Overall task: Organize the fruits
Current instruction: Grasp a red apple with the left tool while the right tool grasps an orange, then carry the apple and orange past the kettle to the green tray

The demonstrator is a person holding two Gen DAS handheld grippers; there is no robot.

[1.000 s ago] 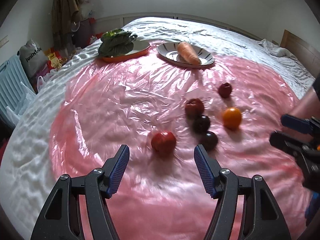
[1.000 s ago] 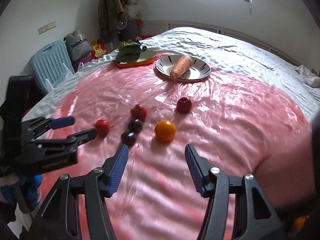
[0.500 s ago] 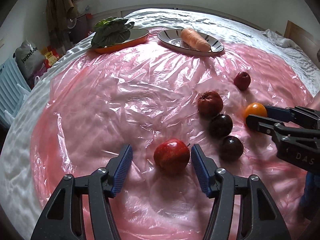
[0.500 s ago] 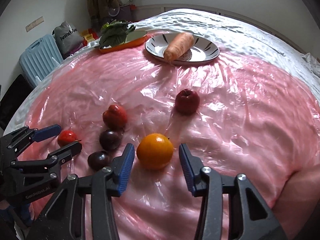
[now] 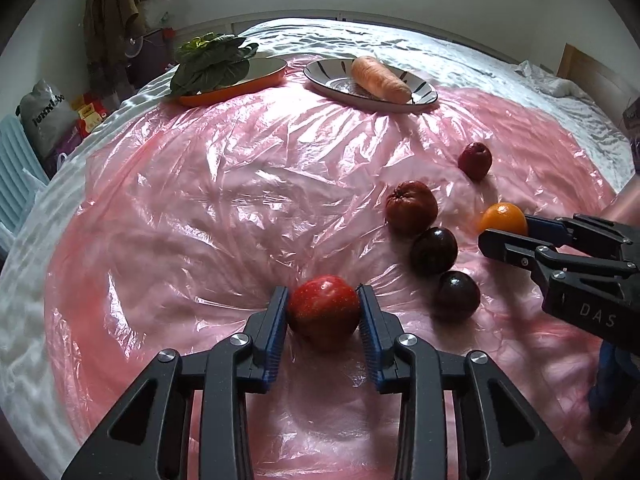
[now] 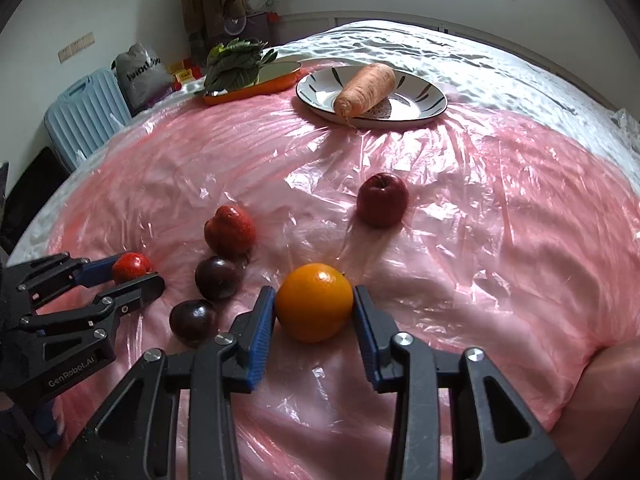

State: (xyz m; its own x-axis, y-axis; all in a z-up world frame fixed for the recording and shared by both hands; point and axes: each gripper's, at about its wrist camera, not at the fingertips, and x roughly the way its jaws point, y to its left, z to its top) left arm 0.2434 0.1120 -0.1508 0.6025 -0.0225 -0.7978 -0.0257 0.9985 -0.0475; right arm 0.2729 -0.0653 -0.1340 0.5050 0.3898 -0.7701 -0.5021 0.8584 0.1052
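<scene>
On the pink plastic sheet [image 5: 224, 200] my left gripper [image 5: 323, 296] is closing on a red apple [image 5: 324, 312], both blue pads touching its sides. My right gripper [image 6: 313, 294] is closing on an orange [image 6: 314, 304], pads against it on both sides. In the left wrist view the right gripper [image 5: 506, 226] reaches in from the right with the orange [image 5: 502, 218] in it. Between the two lie two dark plums [image 5: 434, 250] [image 5: 458, 296], a wrinkled dark red fruit [image 5: 411, 208] and, farther off, a small red apple [image 5: 475, 161].
At the far side of the bed stand a striped plate [image 6: 424, 100] with a carrot [image 6: 366, 88] and an orange tray [image 6: 276, 80] with leafy greens [image 6: 236, 64]. A blue suitcase [image 6: 80, 112] and bags stand on the floor at left.
Both grippers came down and forward to the sheet. The left jaws narrowed around the red apple and the right jaws around the orange.
</scene>
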